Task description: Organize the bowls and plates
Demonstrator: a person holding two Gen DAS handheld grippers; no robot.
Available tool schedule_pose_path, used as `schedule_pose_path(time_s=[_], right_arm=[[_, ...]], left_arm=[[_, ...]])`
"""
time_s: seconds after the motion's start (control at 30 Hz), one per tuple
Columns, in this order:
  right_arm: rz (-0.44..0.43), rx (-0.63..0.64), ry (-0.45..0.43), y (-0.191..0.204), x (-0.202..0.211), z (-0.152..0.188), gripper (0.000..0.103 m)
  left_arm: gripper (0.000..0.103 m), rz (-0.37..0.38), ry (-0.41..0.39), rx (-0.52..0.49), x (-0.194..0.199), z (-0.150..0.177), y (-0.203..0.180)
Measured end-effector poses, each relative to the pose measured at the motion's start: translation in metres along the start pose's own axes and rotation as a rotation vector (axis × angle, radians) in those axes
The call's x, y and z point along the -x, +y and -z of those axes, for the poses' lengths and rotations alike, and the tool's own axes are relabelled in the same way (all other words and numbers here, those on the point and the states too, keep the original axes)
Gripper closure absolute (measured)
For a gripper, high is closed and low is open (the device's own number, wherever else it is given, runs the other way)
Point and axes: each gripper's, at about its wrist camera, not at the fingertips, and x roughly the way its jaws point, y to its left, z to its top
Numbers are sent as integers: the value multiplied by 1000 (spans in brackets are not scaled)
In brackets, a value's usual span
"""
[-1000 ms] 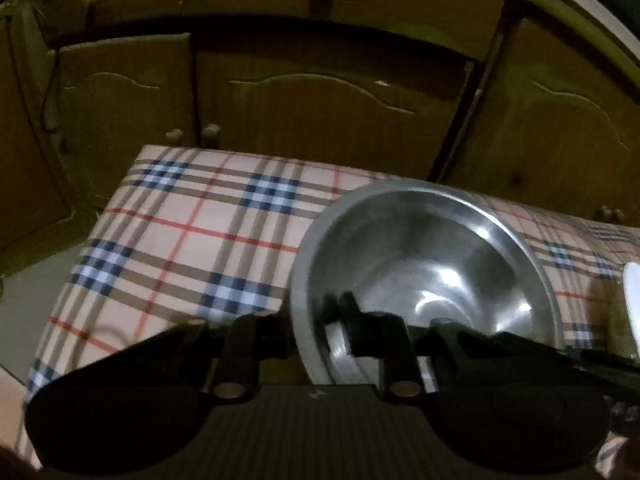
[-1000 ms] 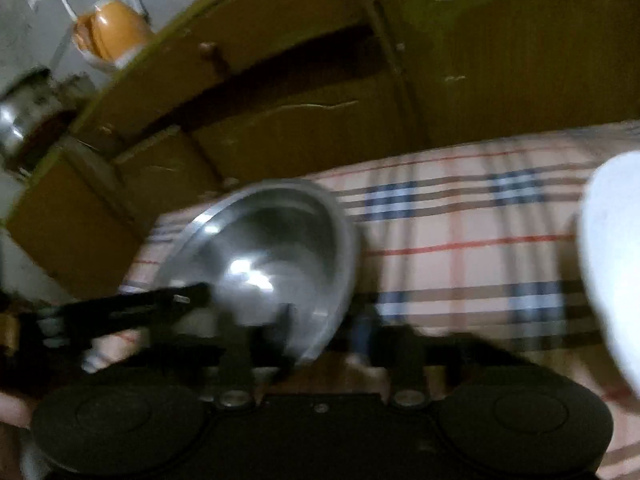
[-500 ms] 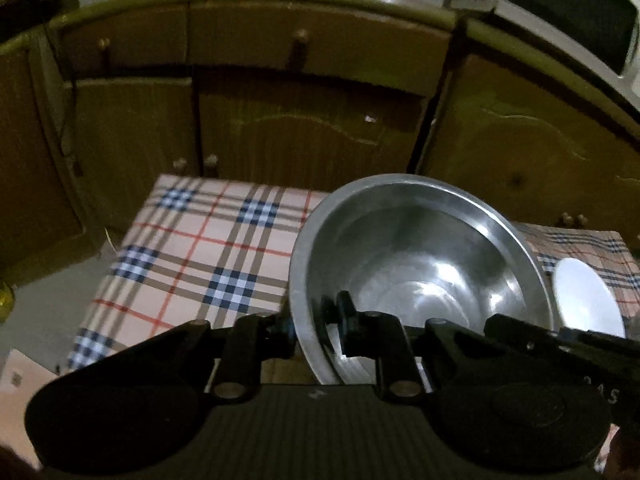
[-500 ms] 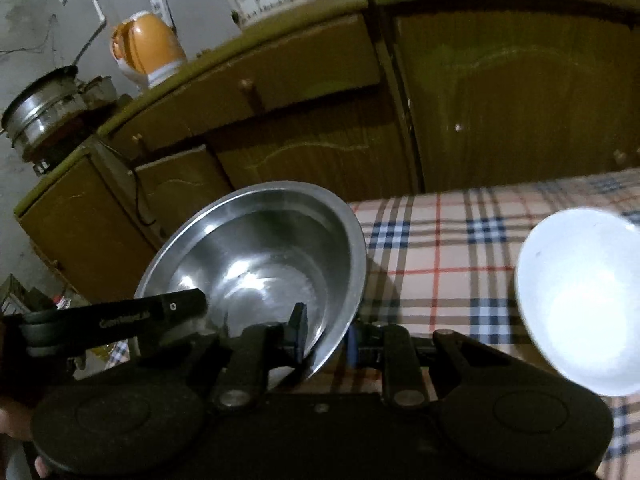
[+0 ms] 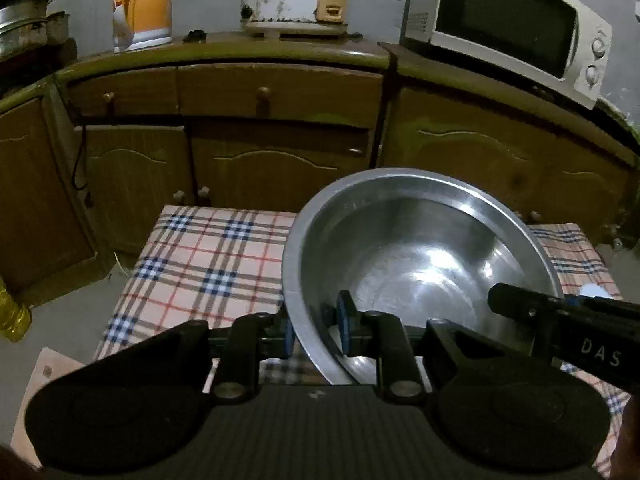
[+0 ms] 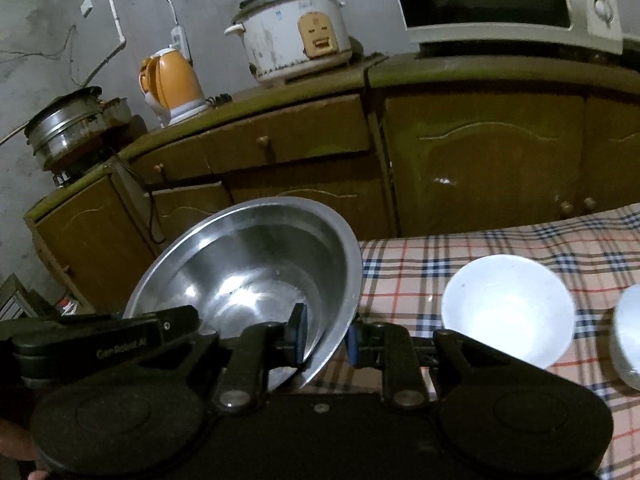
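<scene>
Gripping steel bowl (image 5: 420, 256) rim | left gripper (image 5: 314, 328) | right gripper (image 6: 326, 338)

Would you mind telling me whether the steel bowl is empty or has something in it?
Empty: the steel bowl shows only bare, shiny metal inside in both wrist views.

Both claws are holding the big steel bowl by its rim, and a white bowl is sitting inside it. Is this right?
Not quite. Both claws, left and right, do pinch the steel bowl by its rim, but it is empty. The right wrist view shows the white bowl beside it on the checked tablecloth.
</scene>
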Motion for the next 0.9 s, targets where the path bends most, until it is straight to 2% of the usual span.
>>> schedule_pose_path(time_s=[0.33,0.9], right_arm=[[16,-1,-33,-6,49,7,78],[26,-14,-76,-17,98,18,77]], left_arm=[[81,7,-24,-18,36,13,-24],[78,5,-38,-38,64,30,-50]])
